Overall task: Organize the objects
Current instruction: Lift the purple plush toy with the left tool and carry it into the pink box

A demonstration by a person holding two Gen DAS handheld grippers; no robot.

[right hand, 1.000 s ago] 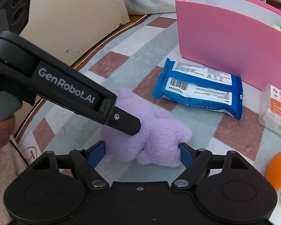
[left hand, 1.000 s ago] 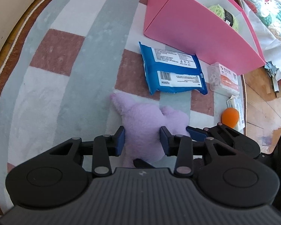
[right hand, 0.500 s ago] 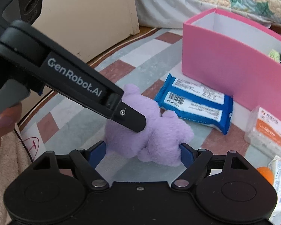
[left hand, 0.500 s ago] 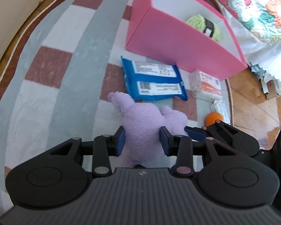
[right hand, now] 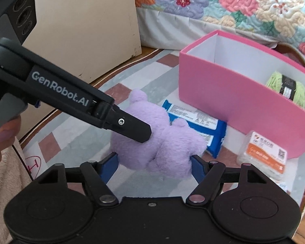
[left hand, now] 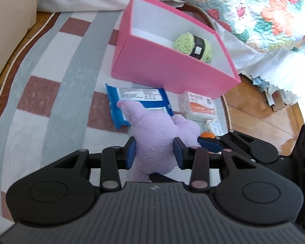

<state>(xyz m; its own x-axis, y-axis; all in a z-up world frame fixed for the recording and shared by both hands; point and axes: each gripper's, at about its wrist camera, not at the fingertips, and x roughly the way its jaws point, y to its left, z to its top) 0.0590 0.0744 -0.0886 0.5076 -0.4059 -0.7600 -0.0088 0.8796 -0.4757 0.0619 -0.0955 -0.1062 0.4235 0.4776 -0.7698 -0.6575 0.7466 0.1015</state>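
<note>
A purple plush toy [left hand: 154, 136] is held off the rug between both grippers. My left gripper [left hand: 154, 152] is shut on its body. My right gripper [right hand: 154, 162] grips the plush [right hand: 158, 140] from the other side, its blue pads touching both flanks. A pink box [left hand: 168, 69] with white inside stands beyond and holds a green yarn ball [left hand: 193, 45]. It also shows in the right wrist view [right hand: 244, 101] with the yarn [right hand: 286, 88]. A blue wipes pack [left hand: 136, 101] lies on the rug below the plush.
A white and orange packet [left hand: 197, 105] and an orange ball [left hand: 207, 135] lie right of the wipes near the rug edge [left hand: 225, 109]. A floral quilt [left hand: 254, 10] hangs behind the box. A beige cabinet [right hand: 81, 30] stands at the left.
Both grippers have lifted the plush off the rug and carried it toward the pink box. The box interior and yarn have come into view.
</note>
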